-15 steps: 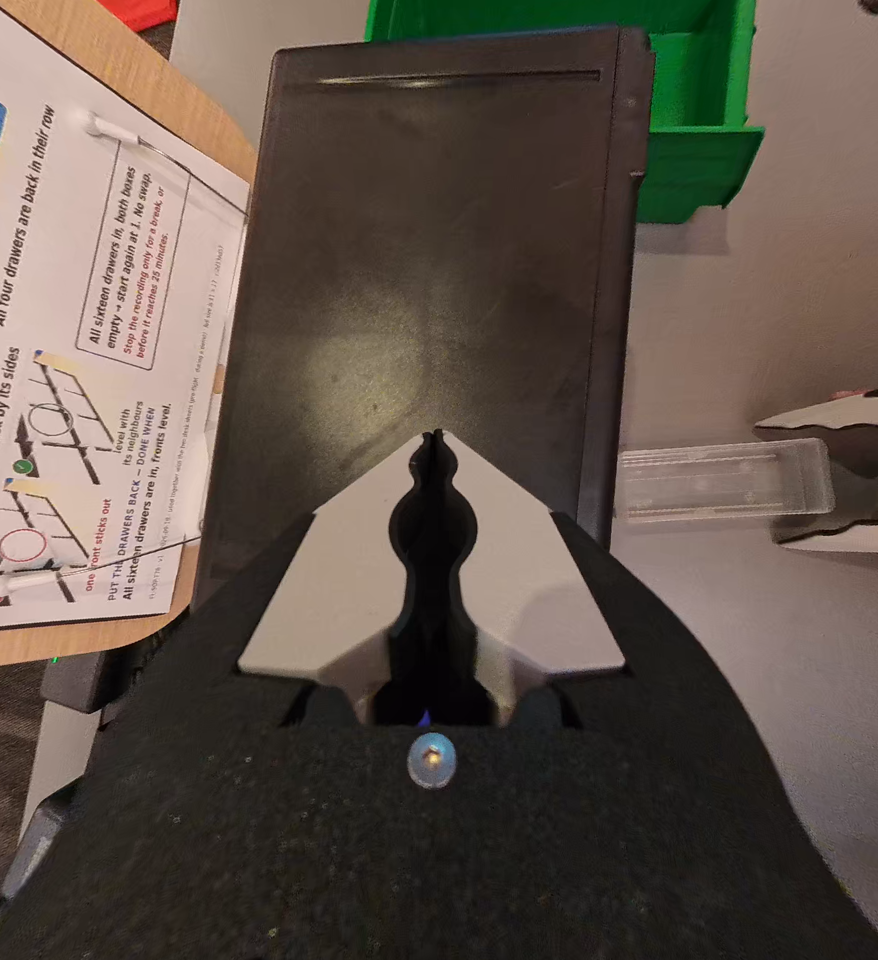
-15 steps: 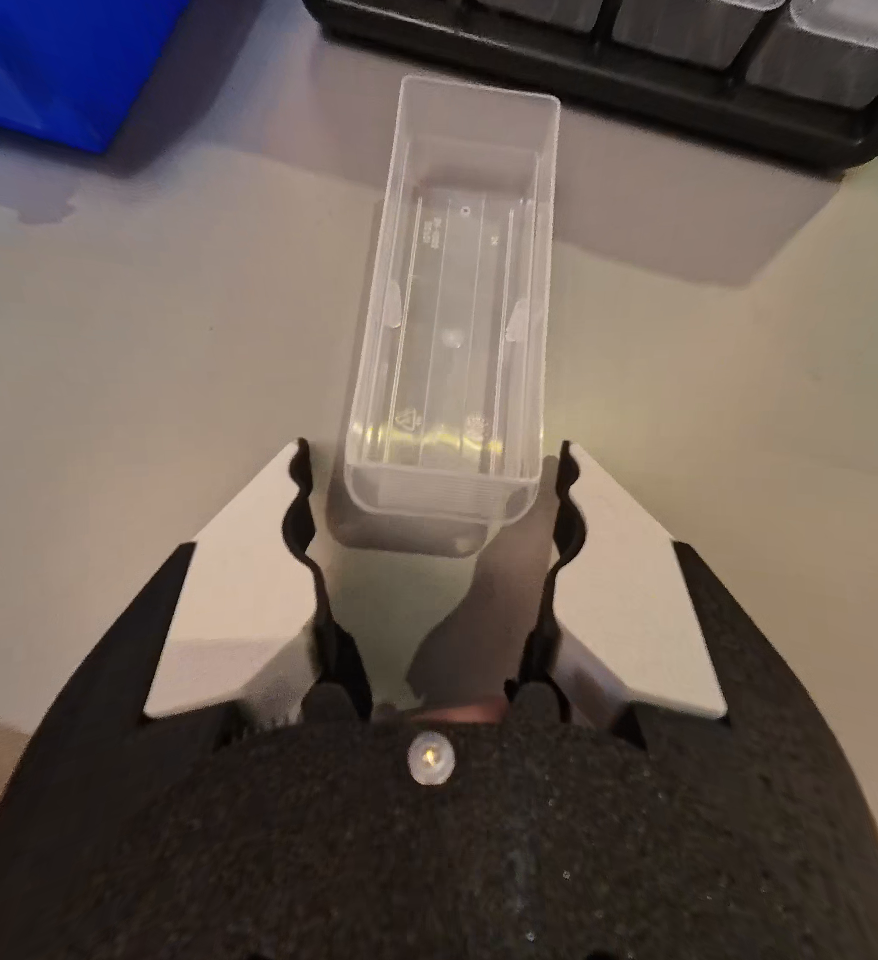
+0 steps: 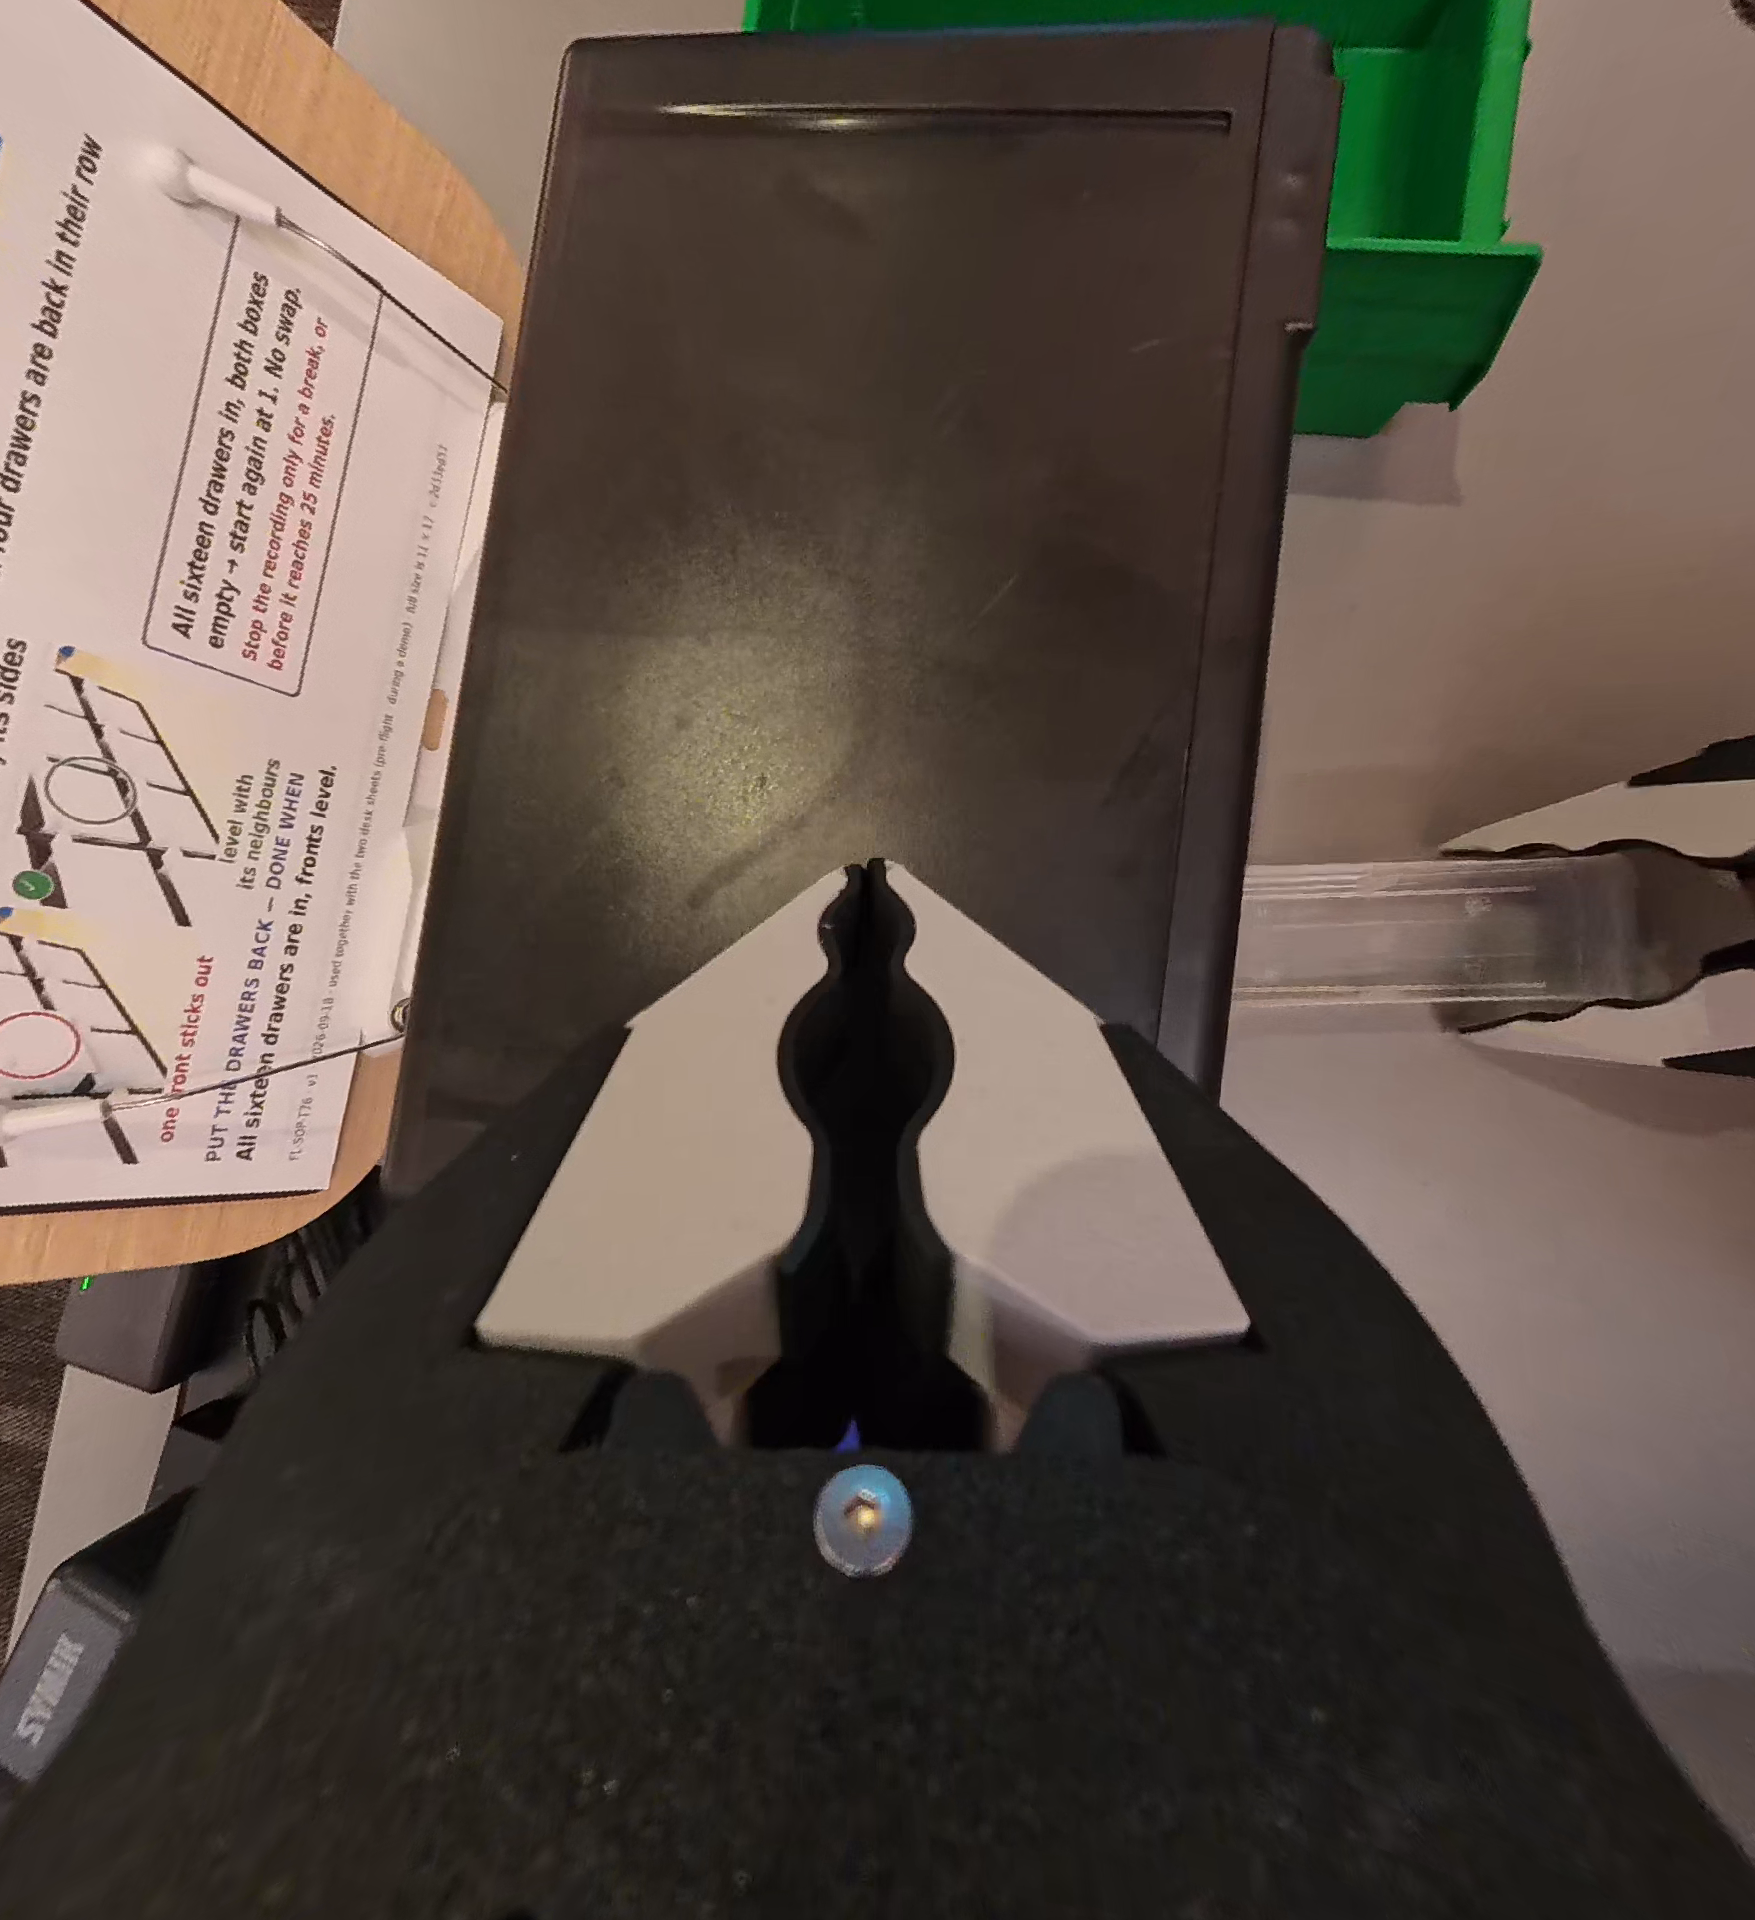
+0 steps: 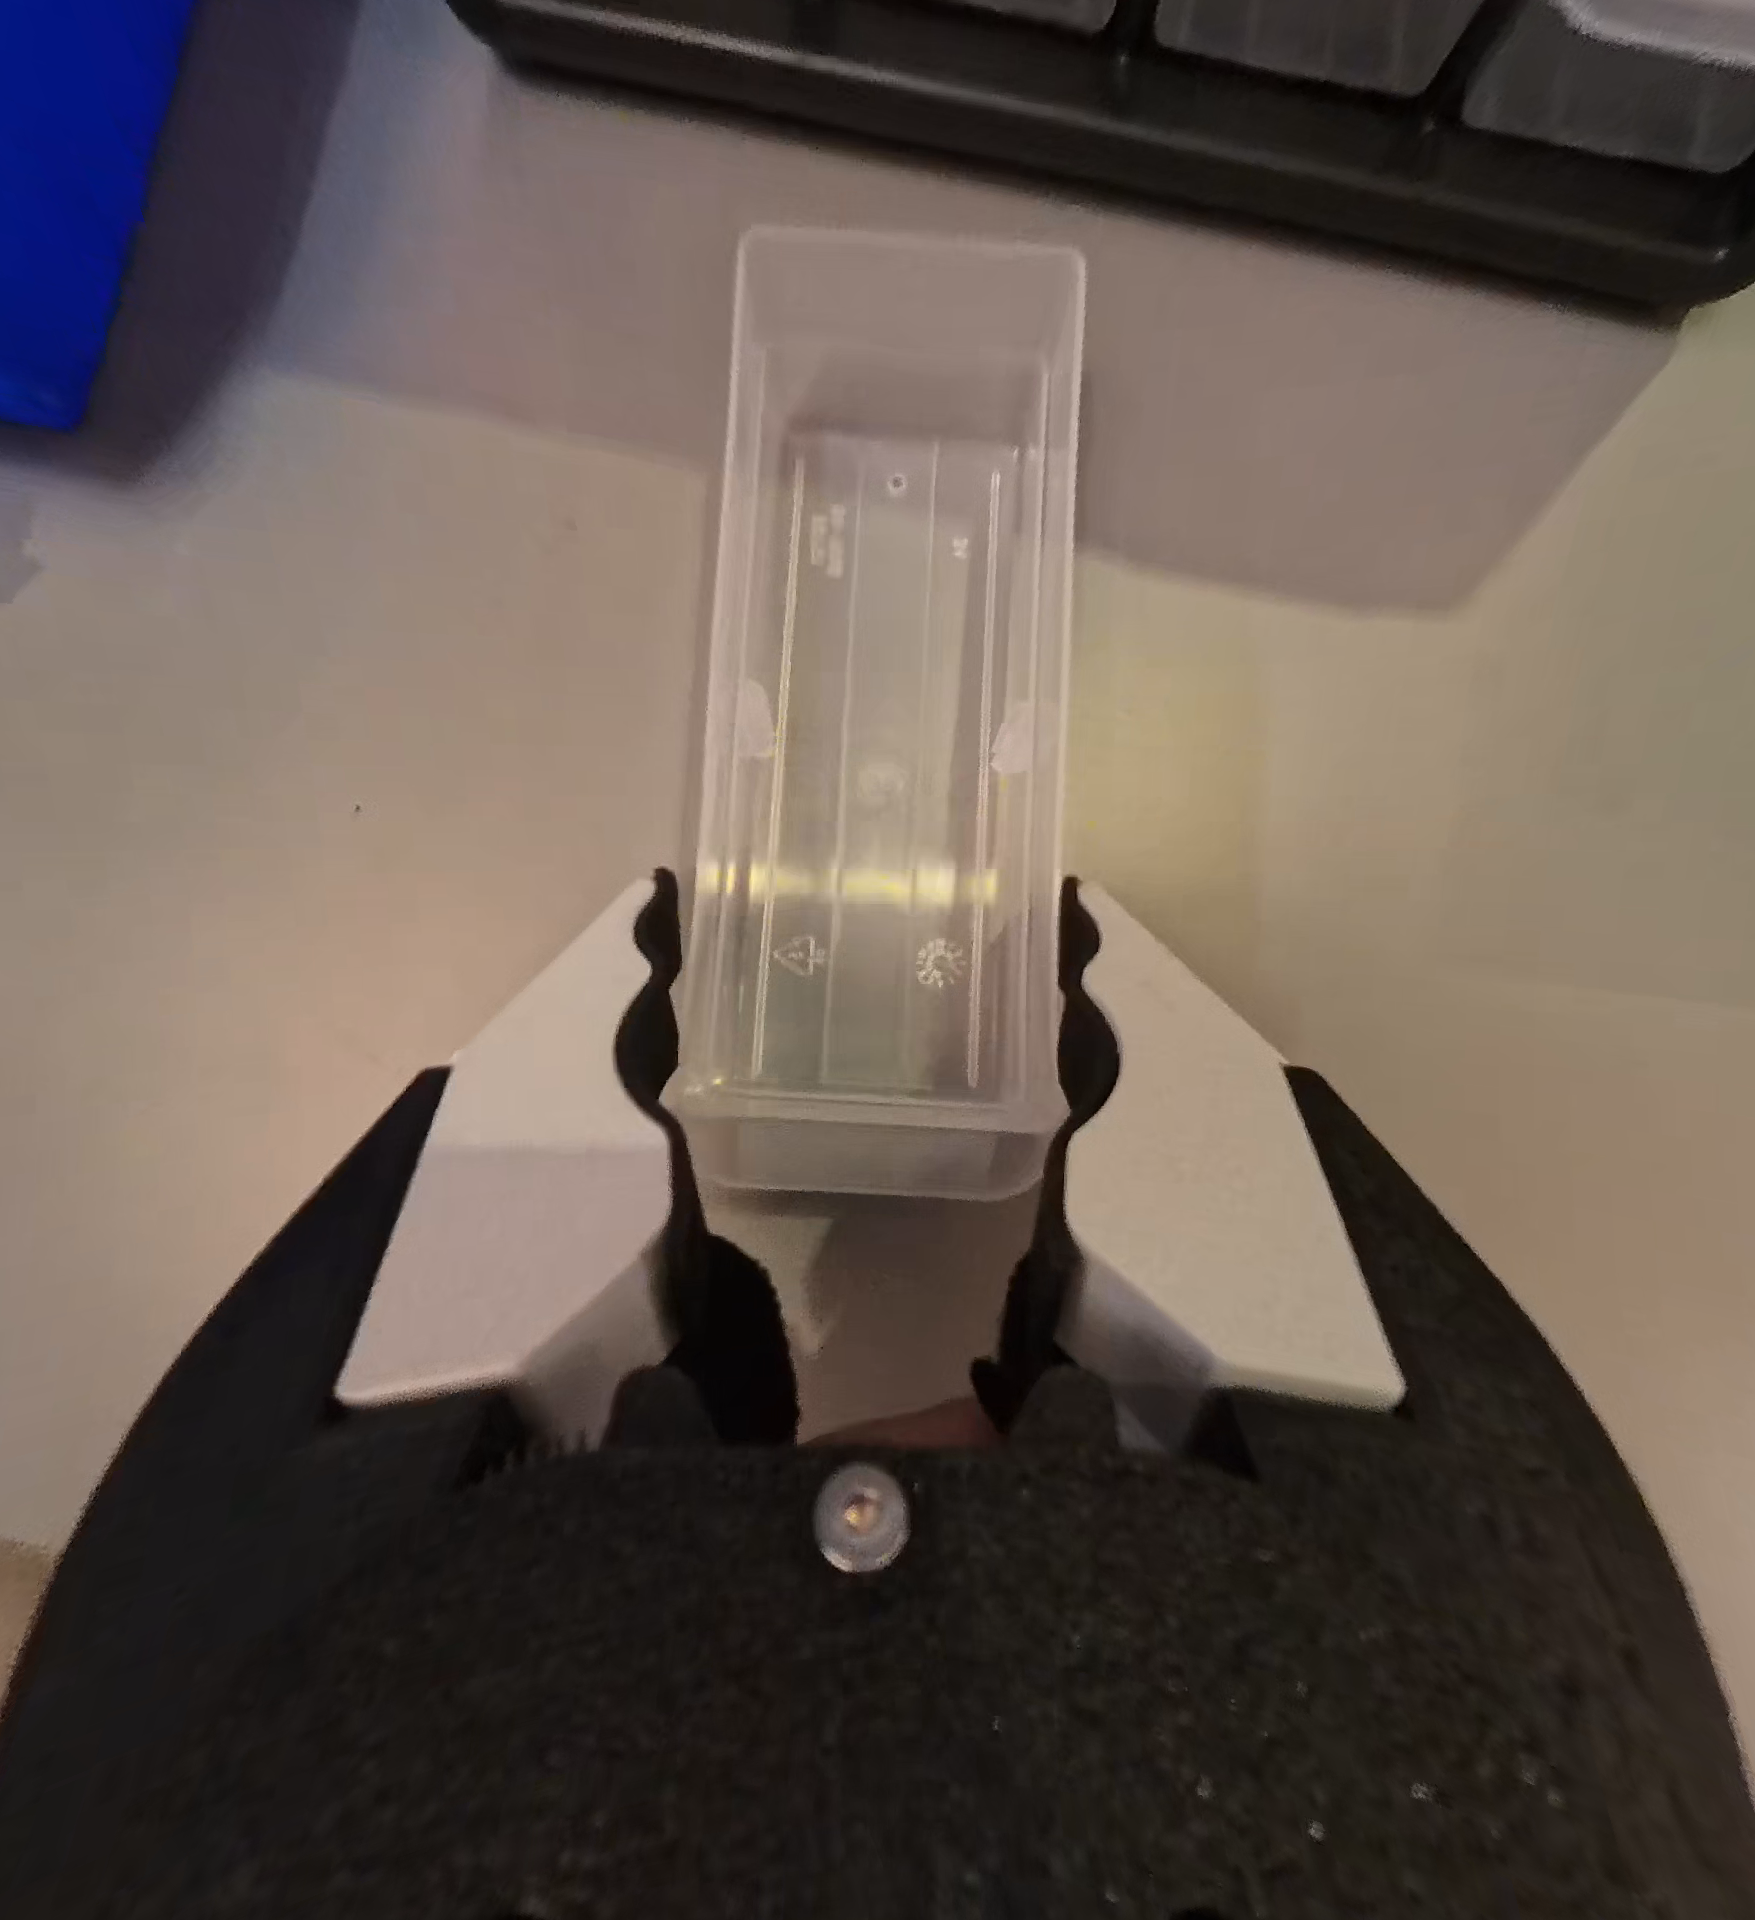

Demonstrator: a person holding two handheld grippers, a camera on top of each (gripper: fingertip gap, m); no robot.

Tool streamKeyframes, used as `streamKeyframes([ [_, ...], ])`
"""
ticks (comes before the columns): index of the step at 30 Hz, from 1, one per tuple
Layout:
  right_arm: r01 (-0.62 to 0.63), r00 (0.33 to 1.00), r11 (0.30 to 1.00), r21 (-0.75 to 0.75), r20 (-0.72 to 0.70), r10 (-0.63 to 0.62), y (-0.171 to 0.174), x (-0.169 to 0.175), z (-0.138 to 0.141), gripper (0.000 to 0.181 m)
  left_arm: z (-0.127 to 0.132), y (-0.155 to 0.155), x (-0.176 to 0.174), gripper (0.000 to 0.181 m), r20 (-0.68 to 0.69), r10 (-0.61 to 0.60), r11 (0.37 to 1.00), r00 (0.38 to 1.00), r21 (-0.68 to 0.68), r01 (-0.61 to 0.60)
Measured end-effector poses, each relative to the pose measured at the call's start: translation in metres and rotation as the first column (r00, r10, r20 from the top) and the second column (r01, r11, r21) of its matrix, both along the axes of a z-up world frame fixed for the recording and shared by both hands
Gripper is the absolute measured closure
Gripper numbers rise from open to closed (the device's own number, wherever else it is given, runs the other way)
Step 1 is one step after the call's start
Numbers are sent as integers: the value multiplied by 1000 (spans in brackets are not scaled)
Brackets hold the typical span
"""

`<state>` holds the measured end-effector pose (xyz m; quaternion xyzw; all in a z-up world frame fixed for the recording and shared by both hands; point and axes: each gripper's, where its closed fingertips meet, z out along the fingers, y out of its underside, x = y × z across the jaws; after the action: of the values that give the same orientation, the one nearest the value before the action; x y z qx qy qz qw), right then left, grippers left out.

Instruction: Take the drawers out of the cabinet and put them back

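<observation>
Drawers come first: one clear plastic drawer (image 4: pixel 888 717) lies on the pale surface (image 4: pixel 333 779) just in front of the black cabinet (image 3: pixel 883 520), its near end sitting between the fingers of our right claw (image 4: pixel 868 997). That claw is spread to about the drawer's width, its pads (image 4: pixel 657 997) at or almost at the side walls; we cannot tell whether they press yet. Our left claw (image 3: pixel 865 883) is pressed together on nothing, its tips resting on or just above the cabinet's top panel, we judge to steady it. Other drawers (image 4: pixel 1299 31) sit in the cabinet's front. To do this step well, we would close squarely on both side walls, keep the drawer level, and line it up with its slot before sliding. The right claw points along the drawer toward the cabinet, angled down at the surface. A green bin (image 3: pixel 1413 260) stands beyond the cabinet.
</observation>
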<state>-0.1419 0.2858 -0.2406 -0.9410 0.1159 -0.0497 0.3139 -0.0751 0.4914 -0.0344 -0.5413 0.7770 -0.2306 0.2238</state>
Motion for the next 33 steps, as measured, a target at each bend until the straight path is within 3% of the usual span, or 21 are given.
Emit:
streamKeyframes([
  [9,41,999,993,109,11,-42,-5,15,68,121,0,2,-1,181,4,28,999,1000,-26,-28],
  [18,33,999,999,-19,-37,-34,-24,2,9,116,0,3,-2,181,-19,45,999,999,-7,-45],
  [22,27,1000,1000,-7,-10,-27,-25,3,3,111,0,3,-2,181,-19,49,999,999,-15,-49],
  [27,53,994,996,-76,-88,-59,-24,3,-10,88,0,3,-2,181,-23,50,999,998,-14,-51],
  [28,60,993,996,-62,-102,-66,-22,3,-9,89,0,3,-2,181,-24,51,999,998,-12,-51],
  [30,35,995,997,-68,-94,-41,-20,1,-8,112,0,3,-2,181,-24,50,999,998,-2,-50],
  [33,52,994,994,-98,-93,-61,-18,6,-7,118,0,3,-2,181,-23,51,999,998,-2,-51],
])
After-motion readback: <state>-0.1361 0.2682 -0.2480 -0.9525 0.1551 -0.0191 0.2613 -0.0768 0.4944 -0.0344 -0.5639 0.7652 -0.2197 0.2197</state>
